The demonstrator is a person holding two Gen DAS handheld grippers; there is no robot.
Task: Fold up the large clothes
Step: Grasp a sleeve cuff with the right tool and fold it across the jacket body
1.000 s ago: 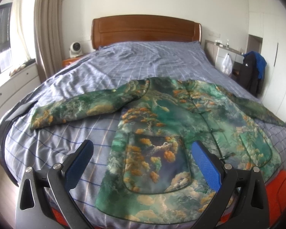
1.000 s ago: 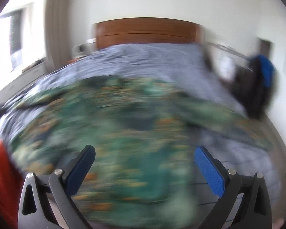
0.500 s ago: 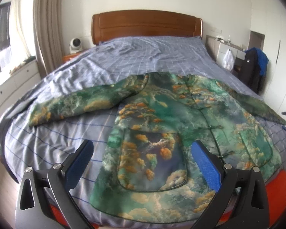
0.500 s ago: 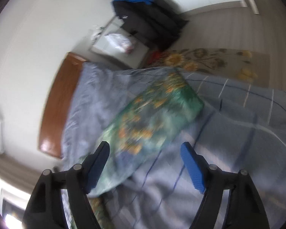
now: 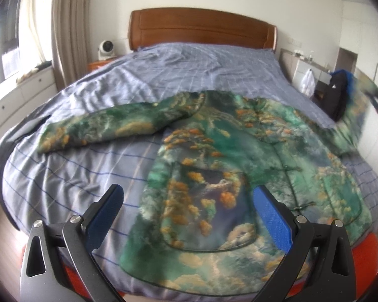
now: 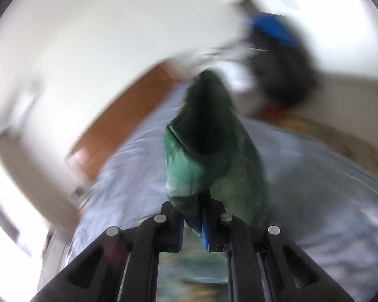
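- A green jacket (image 5: 229,176) printed with orange foliage and pale clouds lies front-up on the bed (image 5: 163,80); its hem reaches the foot edge of the bed and its collar points toward the wooden headboard (image 5: 201,31).
- One sleeve (image 5: 108,128) of the jacket lies stretched flat across the blue checked bed cover, running away from the jacket's body toward the window side.
- A large patch pocket (image 5: 209,209) sits on the jacket's front panel, near the hem.
- The left gripper (image 5: 191,216) hovers above the foot of the bed over the jacket's hem; its jaws are released and spread wide, with nothing pinched between the blue pads.
- The right gripper (image 6: 192,222) has its jaws clenched on the jacket's other sleeve (image 6: 209,146), whose cuff end stands up from the jaws above the bed; the view is blurred.
- In the left wrist view, that sleeve is lifted off the bed at the jacket's far side, blurred.
- A dark garment with blue (image 5: 337,93) hangs beside the bed, near the headboard end.
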